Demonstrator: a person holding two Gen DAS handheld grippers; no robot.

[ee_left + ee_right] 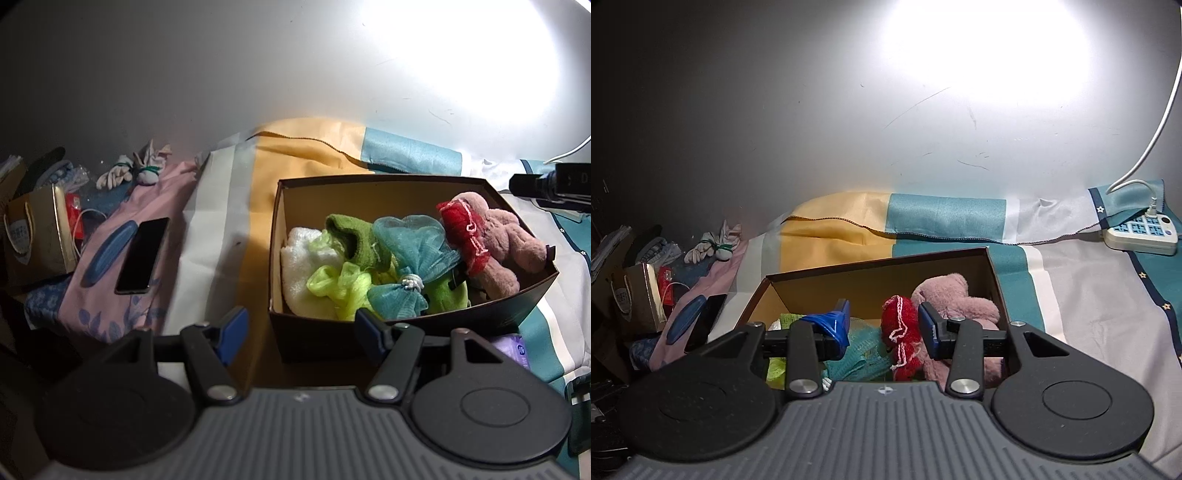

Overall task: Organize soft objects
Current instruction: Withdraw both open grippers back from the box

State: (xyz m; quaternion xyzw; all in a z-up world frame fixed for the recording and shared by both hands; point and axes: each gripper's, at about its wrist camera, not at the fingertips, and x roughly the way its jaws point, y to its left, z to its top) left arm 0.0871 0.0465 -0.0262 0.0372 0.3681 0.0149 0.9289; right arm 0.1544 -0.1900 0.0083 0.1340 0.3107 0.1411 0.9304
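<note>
A dark brown box point(406, 334) stands on the striped cloth and holds soft things: a white towel point(303, 258), a green cloth point(354, 236), lime mesh point(340, 284), a teal mesh puff point(410, 240), a red knitted piece point(465, 229) and a pink plush point(509, 240). My left gripper point(301, 326) is open in front of the box's near left corner, with nothing held. My right gripper point(884, 325) hovers open over the box point(868, 280). Behind the gap between its blue pads I see the red knitted piece point(903, 332) lying against the pink plush point(960, 302), not pinched.
Left of the box, a black phone point(142, 254) lies on pink cloth point(118, 295). Behind it stand a gold paper bag point(37, 236) and tied white gloves point(129, 170). A white power strip point(1141, 234) with its cable sits far right. A black device part point(550, 184) juts in at the right edge.
</note>
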